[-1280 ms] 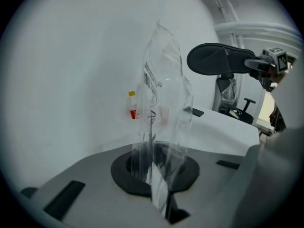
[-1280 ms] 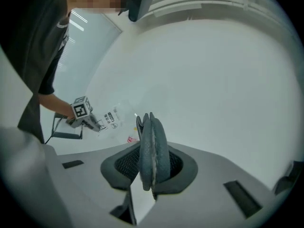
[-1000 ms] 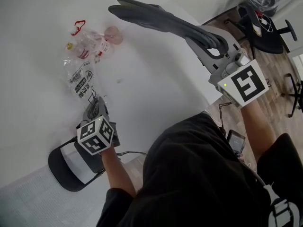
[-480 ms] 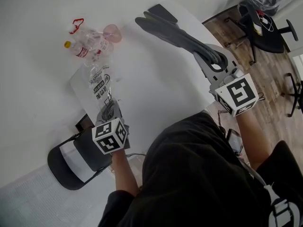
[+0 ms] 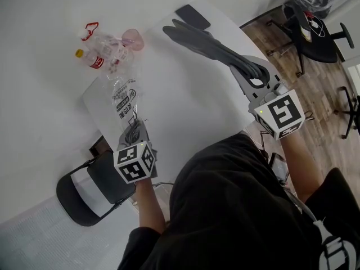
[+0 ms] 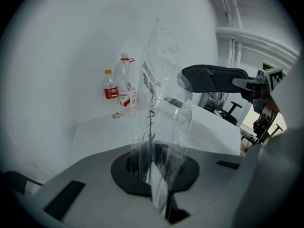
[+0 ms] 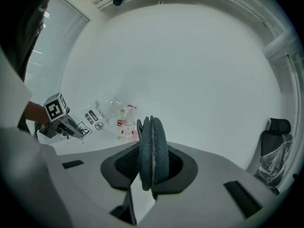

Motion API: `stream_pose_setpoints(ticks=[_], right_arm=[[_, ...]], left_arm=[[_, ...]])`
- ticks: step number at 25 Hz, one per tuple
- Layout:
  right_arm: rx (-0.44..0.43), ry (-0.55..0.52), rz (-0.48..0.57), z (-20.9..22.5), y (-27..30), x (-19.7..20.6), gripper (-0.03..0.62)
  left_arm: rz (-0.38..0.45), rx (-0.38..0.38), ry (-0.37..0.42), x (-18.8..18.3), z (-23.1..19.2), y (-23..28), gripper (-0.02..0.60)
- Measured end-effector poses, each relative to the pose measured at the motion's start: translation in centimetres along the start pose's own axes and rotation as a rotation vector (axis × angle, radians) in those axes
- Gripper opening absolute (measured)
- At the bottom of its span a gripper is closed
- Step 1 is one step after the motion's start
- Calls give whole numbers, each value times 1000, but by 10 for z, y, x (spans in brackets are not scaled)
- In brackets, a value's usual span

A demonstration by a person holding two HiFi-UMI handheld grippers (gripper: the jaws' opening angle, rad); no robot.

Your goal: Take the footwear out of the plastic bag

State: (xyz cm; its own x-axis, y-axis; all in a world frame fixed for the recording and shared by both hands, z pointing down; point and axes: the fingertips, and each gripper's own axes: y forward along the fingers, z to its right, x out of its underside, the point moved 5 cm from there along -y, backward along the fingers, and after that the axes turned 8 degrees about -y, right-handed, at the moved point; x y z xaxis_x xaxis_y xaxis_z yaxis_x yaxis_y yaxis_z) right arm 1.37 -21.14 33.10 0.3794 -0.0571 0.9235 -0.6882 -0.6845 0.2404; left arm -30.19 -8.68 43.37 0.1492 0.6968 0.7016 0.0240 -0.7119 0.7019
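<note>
left gripper (image 5: 133, 129): jaws shut down on 1 edge of the plastic bag (image 5: 121, 97). The film was pinched flat between the pads and the bag stood up out of the jaws.
right gripper (image 5: 256, 82): jaws clamped on the footwear (image 5: 216, 46), a dark pair of flat slippers pressed together. It was gripped at 1 end, and the rest stuck out over the table (image 5: 185, 117).
footwear location: in the air, fully clear of the bag and well apart from it. No film was around it in any view.
step: judged as the end of the pull-out. Setting the pair down is probably what remained.
how to do it well: hold the clamp firm, since 2 slippers rode in 1 grip and either could slide. Lower them flat onto bare table, away from the bottles (image 5: 107, 55) at the far corner. Park the bag hand to the side so the film doesn't drag over the pair.
risk: the overhang past the jaws was long, so a fast swing could lever the pair loose.
left gripper view only: the crease of film ran into the closed jaws. The bag was see-through and looked empty, with the footwear side-on behind it.
right gripper view only: 2 textured slippers sat edge-on between the pads.
head view only: overall layout, plus a dark flat item (image 5: 192, 16) at the far table corner and a black chair (image 5: 93, 193) below the left gripper.
</note>
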Motion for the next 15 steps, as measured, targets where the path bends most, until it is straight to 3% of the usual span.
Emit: stream_pose_setpoints(ticks=[15], right_arm=[[-15, -11, 1, -1, -2, -3, 78]], left_arm=[[2, 0, 15, -2, -1, -3, 29]])
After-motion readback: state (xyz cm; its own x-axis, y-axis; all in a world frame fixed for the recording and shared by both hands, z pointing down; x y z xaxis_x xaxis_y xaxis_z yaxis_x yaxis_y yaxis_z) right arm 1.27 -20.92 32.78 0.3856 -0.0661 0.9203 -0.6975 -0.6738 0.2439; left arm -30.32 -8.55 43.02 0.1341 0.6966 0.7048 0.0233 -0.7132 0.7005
